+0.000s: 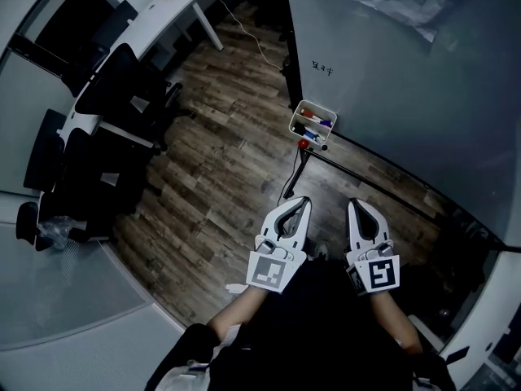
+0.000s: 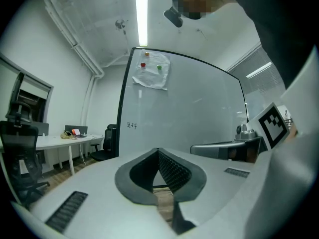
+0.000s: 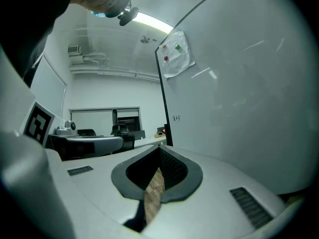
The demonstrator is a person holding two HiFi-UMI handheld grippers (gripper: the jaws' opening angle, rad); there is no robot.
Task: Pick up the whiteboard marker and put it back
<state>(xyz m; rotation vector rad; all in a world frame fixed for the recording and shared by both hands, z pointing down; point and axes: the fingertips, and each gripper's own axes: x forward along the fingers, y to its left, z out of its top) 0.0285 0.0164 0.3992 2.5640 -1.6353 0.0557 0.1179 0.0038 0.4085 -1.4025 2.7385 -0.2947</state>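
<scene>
Both tongs sit low and close to the body, tips aimed at 12 o'clock. The left gripper (image 1: 304, 202) has its tips pressed together with nothing between them; only floor shows through the slot behind the pads (image 2: 172, 171). The right gripper (image 1: 356, 205) is likewise closed at the tips and empty. The markers (image 1: 324, 123) lie in a small white tray (image 1: 295, 122) at 12 o'clock, well apart from both grippers, hung on the whiteboard (image 1: 407, 80) near its dark left edge. The board fills 1 to 3 o'clock, and its black bottom rail (image 1: 383, 190) runs down toward 4. Bare wood floor (image 1: 228, 161) lies open between grippers and tray. Black chairs (image 1: 114, 96) crowd 9 to 10 o'clock beside a white desk (image 1: 155, 10) at 11.
</scene>
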